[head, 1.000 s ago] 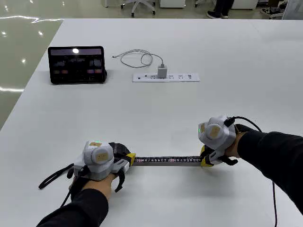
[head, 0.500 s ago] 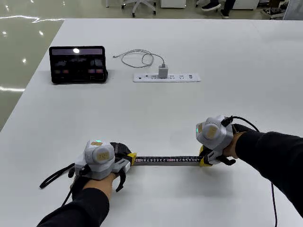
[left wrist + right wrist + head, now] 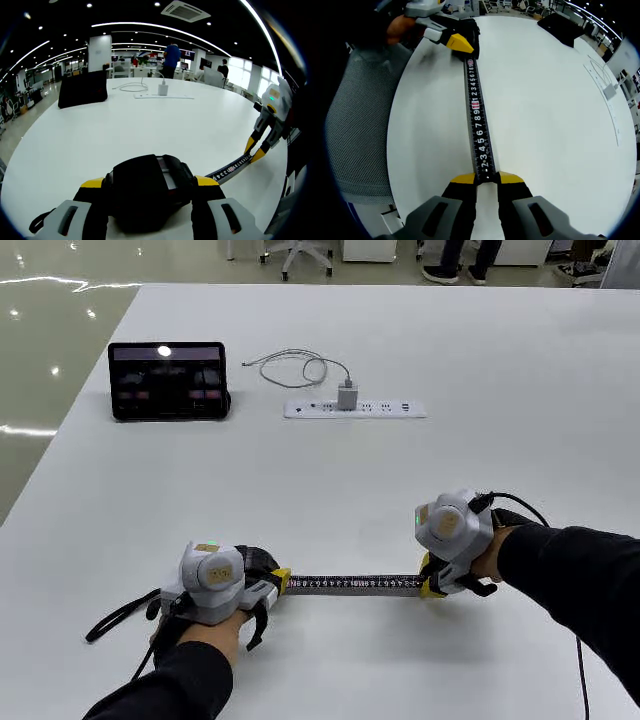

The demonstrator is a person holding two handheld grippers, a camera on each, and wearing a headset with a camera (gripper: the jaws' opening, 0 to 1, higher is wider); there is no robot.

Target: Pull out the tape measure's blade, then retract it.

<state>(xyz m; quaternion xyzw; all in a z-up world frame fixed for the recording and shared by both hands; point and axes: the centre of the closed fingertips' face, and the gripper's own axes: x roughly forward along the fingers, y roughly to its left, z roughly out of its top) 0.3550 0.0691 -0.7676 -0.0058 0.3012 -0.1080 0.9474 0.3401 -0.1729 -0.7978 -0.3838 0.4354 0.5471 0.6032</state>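
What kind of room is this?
Probably a big open office or lab. There's a long white table with a tablet and power strip, a wheeled chair behind it, and long ceiling lights over people farther back.

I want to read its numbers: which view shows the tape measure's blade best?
Right gripper view: the blade runs lengthwise, numerals legible. Head view shows a thin strip; left gripper view, a short stretch.

Left gripper (image 3: 149,181) clamps the tape measure (image 3: 145,196); its blade (image 3: 231,169) reaches the right gripper (image 3: 258,150).
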